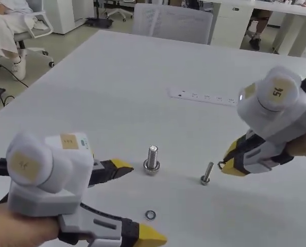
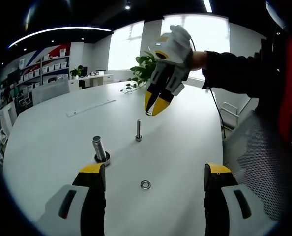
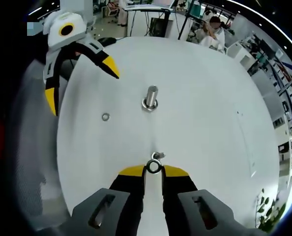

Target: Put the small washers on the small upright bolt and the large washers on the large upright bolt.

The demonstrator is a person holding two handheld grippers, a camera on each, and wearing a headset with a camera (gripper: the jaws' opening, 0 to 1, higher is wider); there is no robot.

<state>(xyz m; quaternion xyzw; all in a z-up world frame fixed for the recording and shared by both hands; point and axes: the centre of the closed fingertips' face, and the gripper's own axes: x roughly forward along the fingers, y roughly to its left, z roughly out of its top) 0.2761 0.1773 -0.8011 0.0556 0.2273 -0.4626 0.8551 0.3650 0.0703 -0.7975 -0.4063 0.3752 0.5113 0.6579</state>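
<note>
The large upright bolt (image 1: 152, 157) (image 2: 101, 148) (image 3: 150, 97) stands mid-table with a washer around its base. To its right stands the thin small bolt (image 1: 207, 173) (image 2: 138, 130), whose top (image 3: 158, 156) shows just past my right jaws. My right gripper (image 1: 227, 164) (image 3: 154, 169) (image 2: 155, 107) is shut on a small washer (image 3: 154, 166) (image 1: 221, 164), held slightly above and beside the small bolt. A loose washer (image 1: 150, 214) (image 2: 145, 184) (image 3: 105, 117) lies flat on the table. My left gripper (image 1: 137, 201) (image 2: 155, 172) (image 3: 82, 86) is open, its jaws wide on either side of that washer's line.
A white power strip (image 1: 204, 96) (image 2: 89, 108) lies on the white table (image 1: 91, 92) beyond the bolts. A grey chair (image 1: 171, 23) stands at the far edge. A seated person (image 1: 9, 25) is off to the far left.
</note>
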